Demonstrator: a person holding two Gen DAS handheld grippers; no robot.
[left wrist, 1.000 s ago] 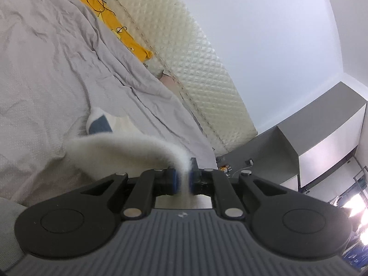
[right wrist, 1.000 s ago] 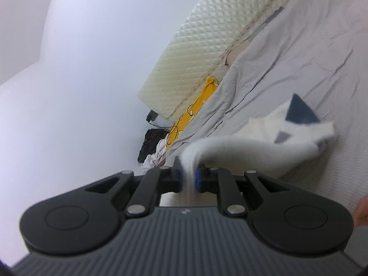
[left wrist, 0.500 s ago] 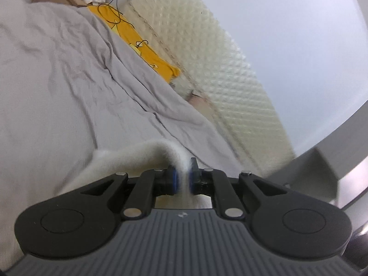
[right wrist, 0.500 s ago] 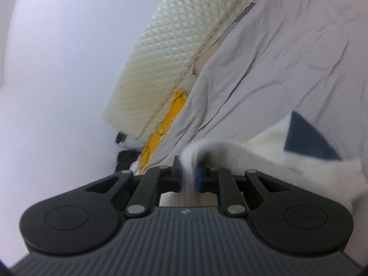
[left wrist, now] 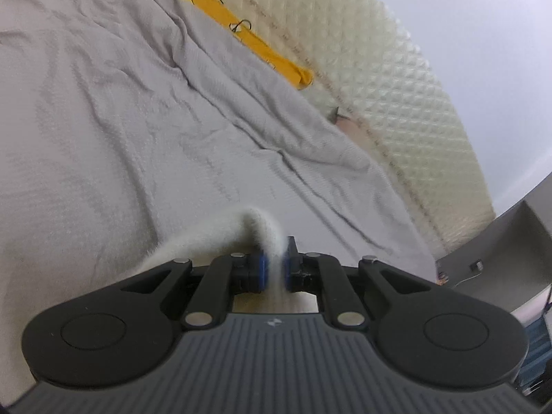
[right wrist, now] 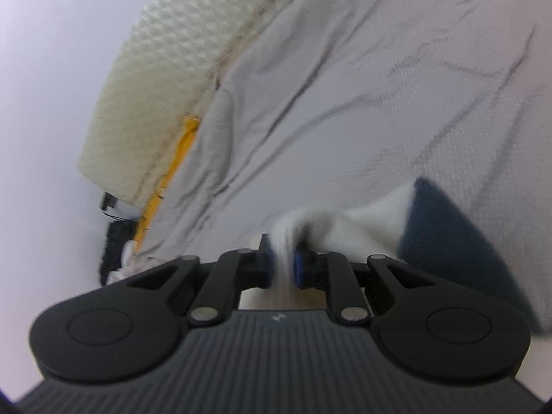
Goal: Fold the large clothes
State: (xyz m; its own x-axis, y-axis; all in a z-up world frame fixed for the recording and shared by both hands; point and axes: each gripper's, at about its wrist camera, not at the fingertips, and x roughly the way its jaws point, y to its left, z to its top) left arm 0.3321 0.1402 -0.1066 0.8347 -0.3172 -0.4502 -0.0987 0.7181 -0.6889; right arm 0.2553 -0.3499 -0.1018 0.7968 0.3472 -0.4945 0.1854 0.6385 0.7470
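Both tongs clamp the white fleece garment (left wrist: 220, 238): left gripper (left wrist: 274, 270) and right gripper (right wrist: 284, 269) each pinch an edge at lower centre, apparently to spread it over the wrinkled grey bedsheet (left wrist: 138, 120).

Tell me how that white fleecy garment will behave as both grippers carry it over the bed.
Likely floppy: the white garment arches limply out of the left gripper and bunches at the right gripper. Probably light, since a pinch on a thin fold holds it. Its fuzzy nap suggests it will drag on the grey bedsheet, not slide.
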